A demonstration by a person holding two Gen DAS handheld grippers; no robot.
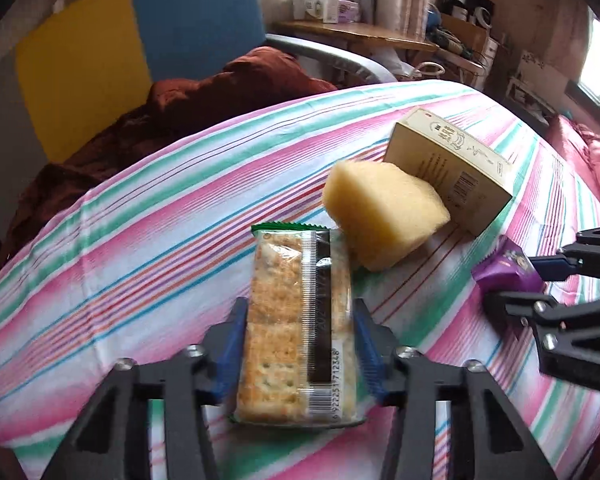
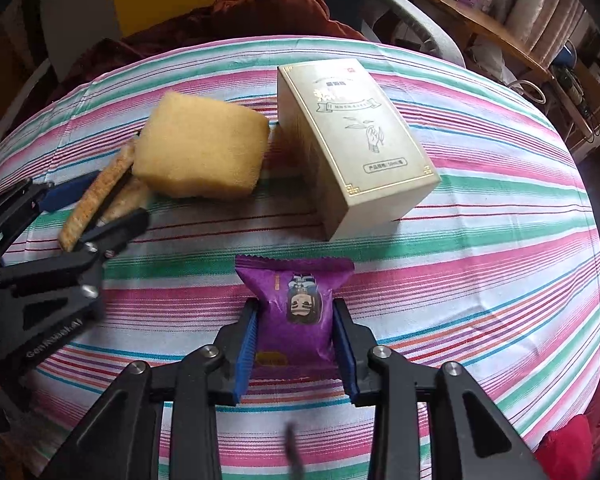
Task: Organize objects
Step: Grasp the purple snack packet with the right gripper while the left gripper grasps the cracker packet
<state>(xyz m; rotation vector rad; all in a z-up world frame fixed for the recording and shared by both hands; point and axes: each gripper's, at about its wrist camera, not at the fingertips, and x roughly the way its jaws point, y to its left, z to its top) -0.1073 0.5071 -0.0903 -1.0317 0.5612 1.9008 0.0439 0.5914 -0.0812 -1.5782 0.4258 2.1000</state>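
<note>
Nearest to you, your left hand-held gripper [image 1: 300,344] has its blue pads pressed on the long sides of the cracker packet [image 1: 296,312], which lies lengthwise between the fingers on the striped cloth of the counter [image 1: 140,248]; the far end of the packet sits just beside the yellow sponge [image 1: 384,212]. Your right hand-held gripper [image 2: 296,344] is likewise clamped on the purple snack pouch [image 2: 296,308], which rests flat on the cloth in front of the beige box [image 2: 356,144]. Both grips look square and centred, so the step in hand is most likely the lift. Raise each packet straight up before you carry it sideways: the crackers are brittle, so do not squeeze harder than you need, and clear the sponge's near corner so that you do not drag it along. The pouch is soft and slippery film; keep it level so that it does not slide out of the pads. The two tools are near each other over the middle of the counter, so move one at a time or part them as you rise. Further off, the sponge leans against the side of the box, and beyond the counter's edge lie a dark red blanket [image 1: 204,92] and a chair [image 1: 196,12]; where the things belong is not shown.
</note>
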